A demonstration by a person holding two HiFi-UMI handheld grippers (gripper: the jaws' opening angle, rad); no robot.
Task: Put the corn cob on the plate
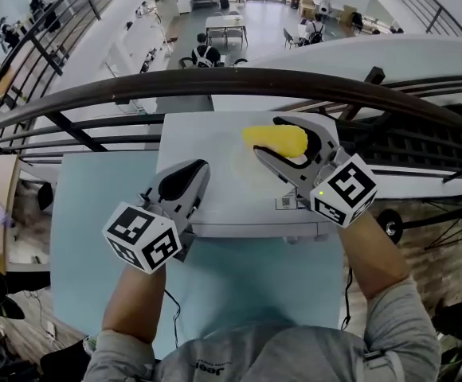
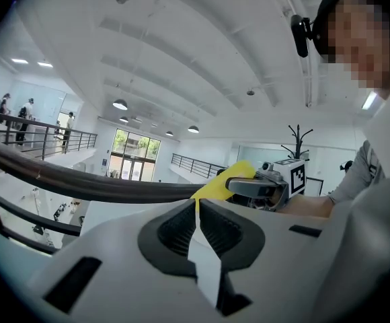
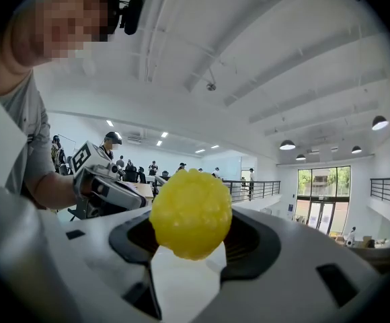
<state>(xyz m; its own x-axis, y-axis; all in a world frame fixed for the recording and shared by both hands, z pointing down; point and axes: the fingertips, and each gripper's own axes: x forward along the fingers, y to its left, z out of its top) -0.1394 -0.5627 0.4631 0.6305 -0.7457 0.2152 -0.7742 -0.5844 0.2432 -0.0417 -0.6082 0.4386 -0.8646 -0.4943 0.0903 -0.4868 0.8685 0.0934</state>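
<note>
Head view: clamped crosswise in the fingers of the right gripper (image 1: pixel 269 138), the corn cob (image 1: pixel 277 140), held above the white tabletop (image 1: pixel 215 209) and over a faint round outline, probably the plate (image 1: pixel 237 165); low to the left, the left gripper (image 1: pixel 201 170), clear of the cob. Left gripper view: fingers pressed together, nothing between. Right gripper view: fingers spread wide, gripping the cob's middle. Best to lower gently, centre over that outline, and release only once resting, to prevent rolling.
</note>
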